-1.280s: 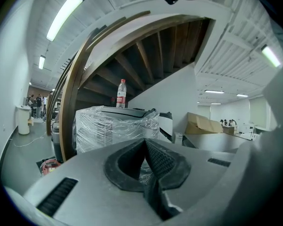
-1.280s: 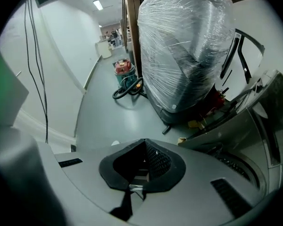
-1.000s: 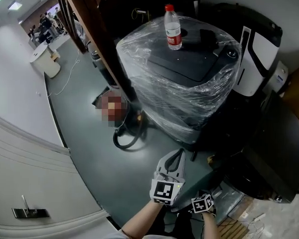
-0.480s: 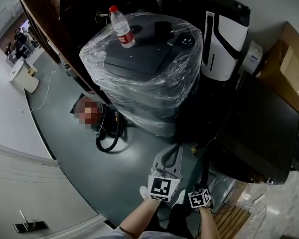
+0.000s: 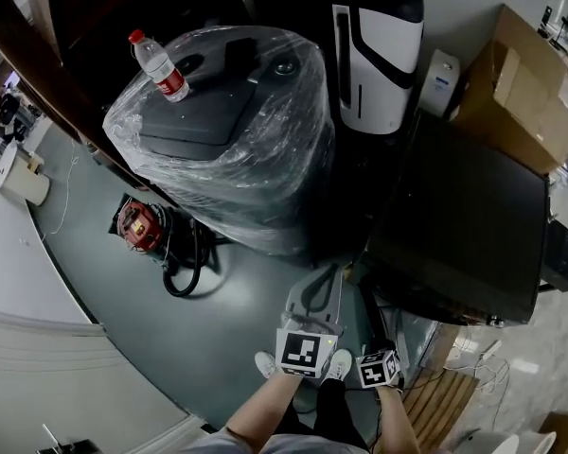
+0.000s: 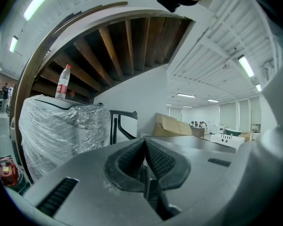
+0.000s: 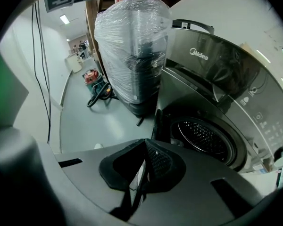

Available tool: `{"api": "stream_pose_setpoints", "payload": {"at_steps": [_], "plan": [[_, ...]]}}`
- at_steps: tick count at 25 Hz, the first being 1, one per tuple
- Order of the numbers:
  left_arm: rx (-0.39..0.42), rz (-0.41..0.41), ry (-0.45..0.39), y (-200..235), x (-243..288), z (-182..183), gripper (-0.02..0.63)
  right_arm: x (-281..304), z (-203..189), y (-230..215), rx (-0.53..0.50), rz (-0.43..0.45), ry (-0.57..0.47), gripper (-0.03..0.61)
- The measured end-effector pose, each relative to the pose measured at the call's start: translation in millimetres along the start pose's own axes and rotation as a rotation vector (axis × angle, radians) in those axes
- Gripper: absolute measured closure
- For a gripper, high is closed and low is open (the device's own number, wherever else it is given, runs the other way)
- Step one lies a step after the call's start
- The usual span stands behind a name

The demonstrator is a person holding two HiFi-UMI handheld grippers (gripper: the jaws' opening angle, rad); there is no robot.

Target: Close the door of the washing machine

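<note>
The dark washing machine (image 5: 473, 206) stands at the right of the head view. In the right gripper view its round drum opening (image 7: 205, 138) gapes below the control panel (image 7: 212, 62), and a dark door edge (image 7: 159, 121) stands at the opening's left side. My right gripper (image 7: 145, 142) is shut on nothing, a short way in front of that opening. Only its marker cube (image 5: 379, 369) shows in the head view. My left gripper (image 5: 328, 272) is beside it, shut and empty, tilted upward at the ceiling.
A plastic-wrapped appliance (image 5: 227, 140) with a water bottle (image 5: 161, 64) on top stands left of the washer. A white and black unit (image 5: 374, 50) and cardboard boxes (image 5: 511, 83) lie behind. A red device (image 5: 137, 225) with a hose sits on the grey floor (image 5: 208, 320).
The head view has swung to the right, bringing the washer top and boxes into sight. Both grippers stay low and close together, still shut.
</note>
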State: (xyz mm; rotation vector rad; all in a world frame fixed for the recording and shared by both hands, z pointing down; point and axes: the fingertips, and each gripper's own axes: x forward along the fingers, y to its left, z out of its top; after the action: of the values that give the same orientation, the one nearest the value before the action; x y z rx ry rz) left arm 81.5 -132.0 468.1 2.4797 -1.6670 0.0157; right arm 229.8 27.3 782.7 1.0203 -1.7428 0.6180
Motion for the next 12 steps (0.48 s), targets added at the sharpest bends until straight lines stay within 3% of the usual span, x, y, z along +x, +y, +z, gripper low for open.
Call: {"api": "stream_pose_setpoints", "payload": {"at_steps": [12], "plan": [[-0.009, -0.068, 0.008, -52.3, 38.2, -13.8, 0.612, -4.9, -4.5, -56.6, -0.009, -0.092, -0.047, 0.578]]}}
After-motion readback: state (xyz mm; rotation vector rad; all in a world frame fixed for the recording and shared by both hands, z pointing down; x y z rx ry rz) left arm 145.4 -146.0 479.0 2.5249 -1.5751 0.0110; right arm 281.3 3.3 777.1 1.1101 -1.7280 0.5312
